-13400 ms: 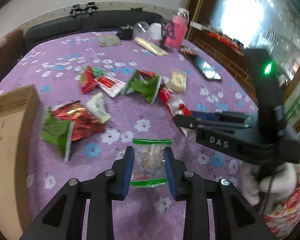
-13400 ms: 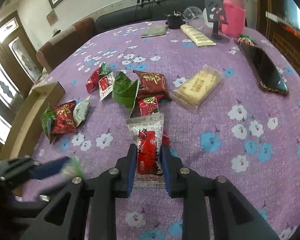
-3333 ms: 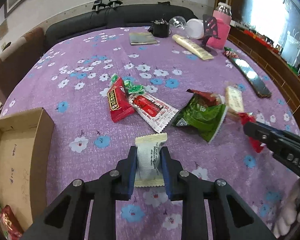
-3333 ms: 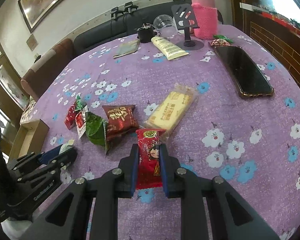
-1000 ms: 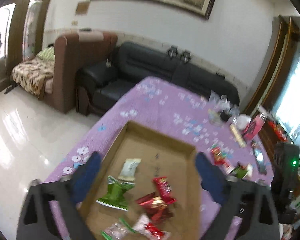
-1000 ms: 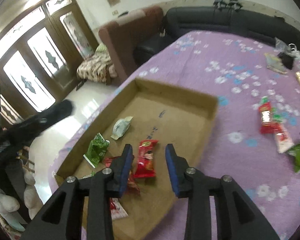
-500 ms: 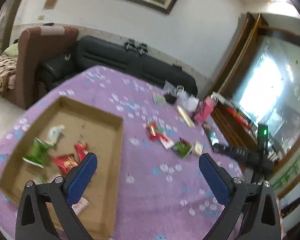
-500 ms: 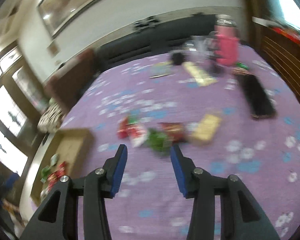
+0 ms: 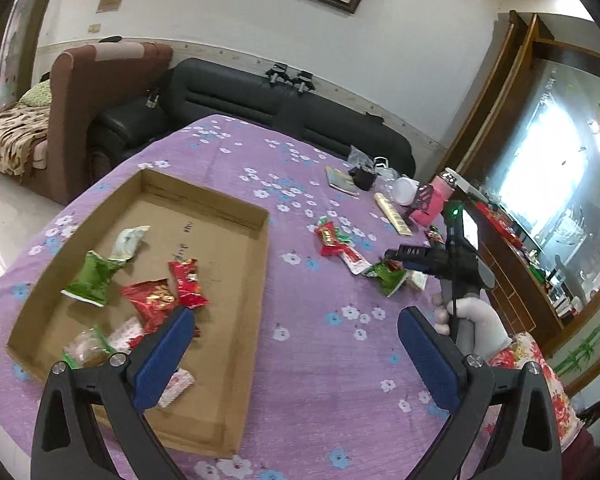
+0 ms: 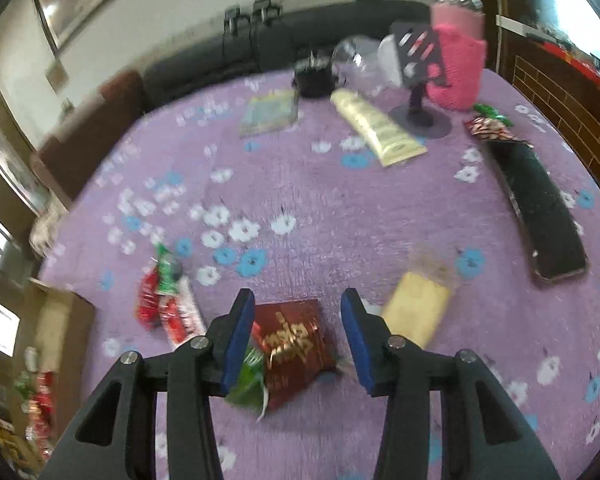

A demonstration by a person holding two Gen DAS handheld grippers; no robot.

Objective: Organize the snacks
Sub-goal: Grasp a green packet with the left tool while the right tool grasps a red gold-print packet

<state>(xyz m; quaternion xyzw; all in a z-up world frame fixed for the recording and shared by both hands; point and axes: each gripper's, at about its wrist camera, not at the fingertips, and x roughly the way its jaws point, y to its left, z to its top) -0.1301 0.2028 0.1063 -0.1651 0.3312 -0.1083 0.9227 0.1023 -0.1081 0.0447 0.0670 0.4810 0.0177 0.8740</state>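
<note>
A shallow cardboard box [image 9: 256,272] lies on the purple flowered tablecloth and holds several snack packets, red [image 9: 186,280] and green [image 9: 94,278] among them. My left gripper [image 9: 290,354] is wide open and empty, high above the box's right wall. My right gripper [image 10: 298,334] is open and empty, its jaws either side of a dark red packet [image 10: 294,344] that lies on a green packet [image 10: 248,384]. A yellow biscuit pack [image 10: 418,314] lies just right of it. Red packets [image 10: 168,308] lie to the left. The right gripper also shows in the left wrist view [image 9: 392,256].
At the table's far side stand a pink bottle [image 10: 458,68], a phone stand [image 10: 420,80], a cream tube [image 10: 380,128], a booklet [image 10: 270,114] and a black cup [image 10: 314,78]. A black phone [image 10: 540,216] lies at the right. Sofas stand behind the table.
Both grippers have let go of their packets into the box. My right gripper has swung back and dropped low over the dark red packet. My left gripper stays high and open.
</note>
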